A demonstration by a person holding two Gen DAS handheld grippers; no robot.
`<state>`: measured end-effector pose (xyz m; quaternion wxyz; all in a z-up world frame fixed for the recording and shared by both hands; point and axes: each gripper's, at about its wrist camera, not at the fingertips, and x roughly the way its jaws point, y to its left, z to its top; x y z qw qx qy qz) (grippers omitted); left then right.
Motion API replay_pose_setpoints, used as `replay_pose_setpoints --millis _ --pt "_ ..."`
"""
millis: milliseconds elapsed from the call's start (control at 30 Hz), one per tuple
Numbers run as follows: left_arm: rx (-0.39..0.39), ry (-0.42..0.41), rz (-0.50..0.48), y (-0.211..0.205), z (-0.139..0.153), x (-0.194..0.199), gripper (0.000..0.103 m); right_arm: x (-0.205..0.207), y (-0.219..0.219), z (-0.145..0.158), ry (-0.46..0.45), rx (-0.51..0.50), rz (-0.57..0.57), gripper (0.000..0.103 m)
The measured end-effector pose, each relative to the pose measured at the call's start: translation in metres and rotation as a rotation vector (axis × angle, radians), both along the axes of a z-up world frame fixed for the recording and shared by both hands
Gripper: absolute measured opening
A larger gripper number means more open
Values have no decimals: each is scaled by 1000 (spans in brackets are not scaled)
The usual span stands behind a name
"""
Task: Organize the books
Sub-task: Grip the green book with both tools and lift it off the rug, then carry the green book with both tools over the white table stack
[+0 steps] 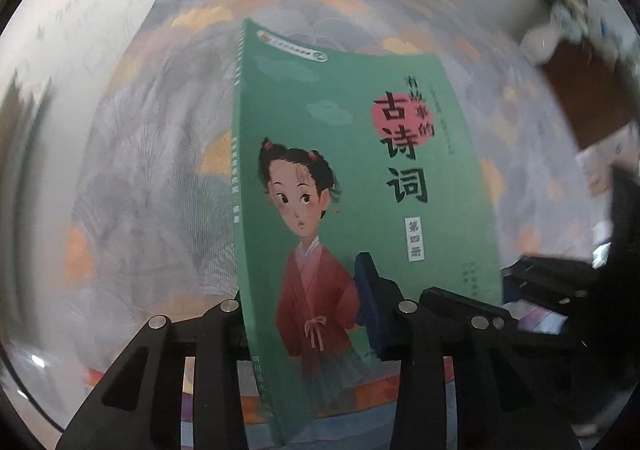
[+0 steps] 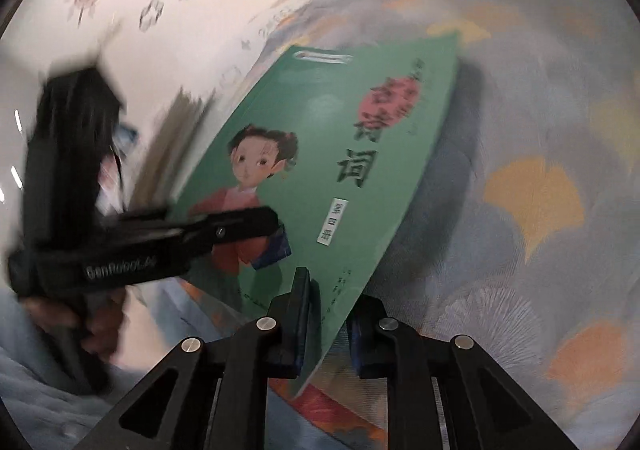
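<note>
The green book [image 1: 360, 177] is a thin paperback with a girl in red on its cover, held up off the patterned bedsheet [image 1: 140, 169] — both my tools have it by the bottom edge. My left tool [image 1: 304, 314] is clenched on it near the spine; my right tool [image 2: 326, 324] grips the lower corner on the open side. It looks light, but it is floppy: the cover already bows. The glossy cover may slip, so I judge the spine side the safer hold — stiffer there. A large white printed sheet [image 2: 180, 9] lies just beyond the book.
</note>
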<state>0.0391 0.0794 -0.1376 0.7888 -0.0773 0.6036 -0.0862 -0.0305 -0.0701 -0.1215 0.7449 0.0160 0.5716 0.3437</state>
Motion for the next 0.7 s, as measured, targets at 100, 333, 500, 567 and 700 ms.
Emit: replay_pose_setpoints --millis 100,333,500,567,700 --pt "99 -31 -59 -16 4 0 34 -15 26 10 -134 -139 86 18" --pt "236 -103 -139 -35 17 -1 34 -29 37 20 -245 -227 119 19" --pt "258 -152 -137 -37 28 -1 33 -29 32 30 -269 -210 104 19" --pt "259 -169 -135 -39 33 -1 33 -32 34 32 -274 -208 100 19" --pt "304 -220 -145 -40 45 -9 33 -42 38 48 -317 -215 99 19"
